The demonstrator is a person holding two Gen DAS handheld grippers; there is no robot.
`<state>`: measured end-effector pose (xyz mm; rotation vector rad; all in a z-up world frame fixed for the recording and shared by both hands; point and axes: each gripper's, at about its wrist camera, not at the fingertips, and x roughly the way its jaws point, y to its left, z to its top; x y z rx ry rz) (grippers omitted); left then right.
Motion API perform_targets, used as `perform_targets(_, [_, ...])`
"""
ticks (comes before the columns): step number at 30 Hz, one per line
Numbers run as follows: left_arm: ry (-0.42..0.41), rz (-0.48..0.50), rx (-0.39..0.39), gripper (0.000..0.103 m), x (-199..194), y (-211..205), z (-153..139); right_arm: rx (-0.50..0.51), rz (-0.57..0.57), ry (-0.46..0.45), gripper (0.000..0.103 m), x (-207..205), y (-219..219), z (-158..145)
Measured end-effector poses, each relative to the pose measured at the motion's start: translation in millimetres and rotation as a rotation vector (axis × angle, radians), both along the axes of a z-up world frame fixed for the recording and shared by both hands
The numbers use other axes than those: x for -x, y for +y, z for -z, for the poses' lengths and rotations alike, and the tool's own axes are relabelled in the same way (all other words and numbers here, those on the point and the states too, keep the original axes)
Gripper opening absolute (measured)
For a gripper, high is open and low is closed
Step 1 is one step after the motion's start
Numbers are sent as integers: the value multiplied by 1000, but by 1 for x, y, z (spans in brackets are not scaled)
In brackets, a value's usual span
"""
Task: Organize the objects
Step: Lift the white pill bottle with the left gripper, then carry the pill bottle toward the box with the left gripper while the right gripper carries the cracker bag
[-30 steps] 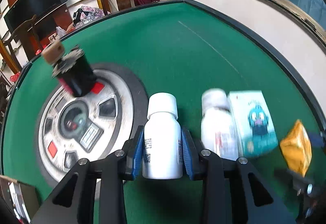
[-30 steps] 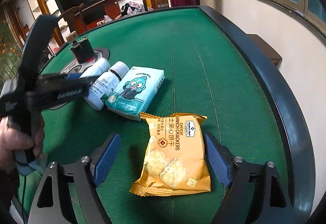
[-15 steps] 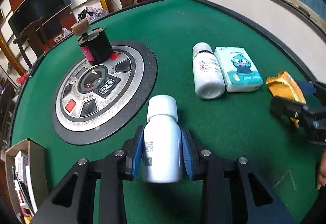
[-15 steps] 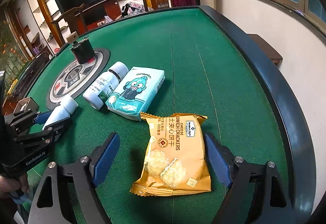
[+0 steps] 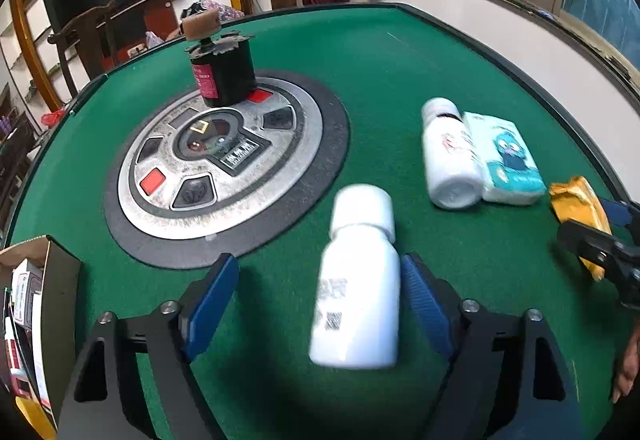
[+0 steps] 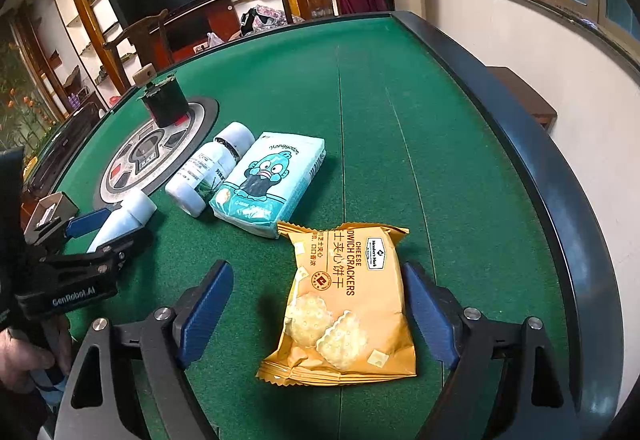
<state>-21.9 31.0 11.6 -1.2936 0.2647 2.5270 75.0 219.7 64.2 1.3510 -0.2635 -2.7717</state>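
Releasing white bottle [image 5: 358, 288] | left gripper [image 5: 320, 300] jaws just spread — bottle loose between them, blurred, on green table [image 5: 380, 52], apart from second bottle [image 5: 450, 156] and tissue pack [image 5: 508, 160] | right gripper [image 6: 316, 316] wide open around cracker bag [image 6: 348, 304] — not pinching | bottle moved, bag next.
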Motion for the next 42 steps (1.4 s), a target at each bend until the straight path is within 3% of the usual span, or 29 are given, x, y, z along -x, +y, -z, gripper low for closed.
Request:
perform_targets(1, [-14,21,-20,58,-4,0,-1,-7,0,-1,89,0,-1,0])
perform_targets(2, [-14,32,-13,40,-7,1,-3,-16,-1,-4,89,0,-2,0])
perform_targets(3, [-15,38,-4,33,-10,2,-4,-25,-5,-8,90,1,-3,1])
perform_targets(7, [-33,32,-19,33,-20,-6,-6,-69,-14,-24,92,3,-10,2])
perform_targets(12, [-66,-11,-116,33,-41,-29,-10,-187,-17,-63,92,6,-24,6])
perform_targets(16, [-82,-33,-175,33,-56,-42,-12,-189,3,-72,91,7,-23,5])
perform_targets(19, [-91,-40,-197,33,-66,-48,-12,-192,12,-62,68,4,-24,1])
perform_targets(20, [-91,-40,-203,33,-69,-49,-12,-193,7,-65,52,3,-25,-2])
perform_targets(21, [-92,-41,-207,33,-71,-51,-12,-193,3,-73,50,2,-26,-2])
perform_targets(25, [-93,-44,-236,33,-81,-56,-13,-189,-7,-84,49,-4,-31,-3])
perform_targets(34, [-63,-25,-262,33,-104,-67,-25,-77,-32,-93,48,-23,-42,-11])
perform_targets(42, [-56,-23,-289,33,-122,-77,-33,-60,-84,-72,48,-40,-70,-21])
